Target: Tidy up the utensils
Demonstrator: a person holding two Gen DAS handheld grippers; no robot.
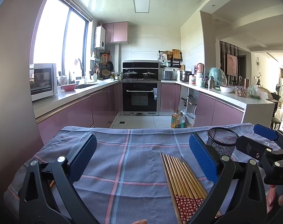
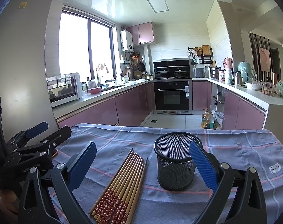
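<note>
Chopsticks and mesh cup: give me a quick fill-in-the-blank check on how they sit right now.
1. The chopsticks lie flat on the plaid ____.
2. The mesh cup stands upright and holds ____ chopsticks.
3. Both the left gripper and the right gripper are ____.

Missing words: cloth; no; open

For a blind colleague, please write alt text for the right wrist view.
An open right claw hovers over a checked blue cloth, with a bundle of red-handled wooden chopsticks lying beside an empty black mesh cup. A pink-cabinet kitchen lies beyond.
</note>
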